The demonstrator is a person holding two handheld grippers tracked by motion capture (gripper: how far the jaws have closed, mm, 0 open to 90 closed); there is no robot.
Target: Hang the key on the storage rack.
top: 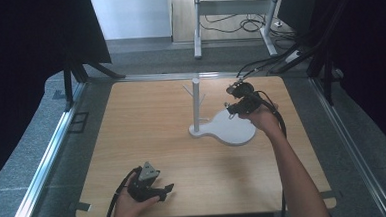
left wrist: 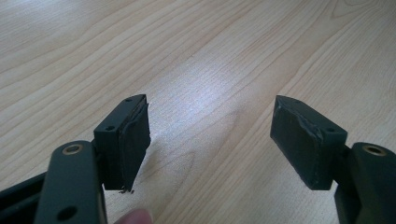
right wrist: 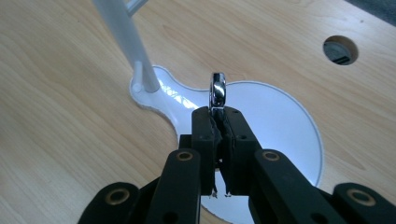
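Chrome gleams from a small ring (right wrist: 218,91) pinched upright between the closed jaws of the right claw (right wrist: 218,122), its upper half standing clear above the black pads. Below it lies the white base (right wrist: 285,116) of a stand, a round plate narrowing to a neck where a white post (right wrist: 122,35) rises with short pegs. In the high view the right claw (top: 232,106) hovers over that base's far edge, just beside the post (top: 196,103). The left claw (left wrist: 210,135) rests low near the near edge of the wooden tabletop (top: 147,131), its jaws spread wide with nothing between them, well apart from the stand.
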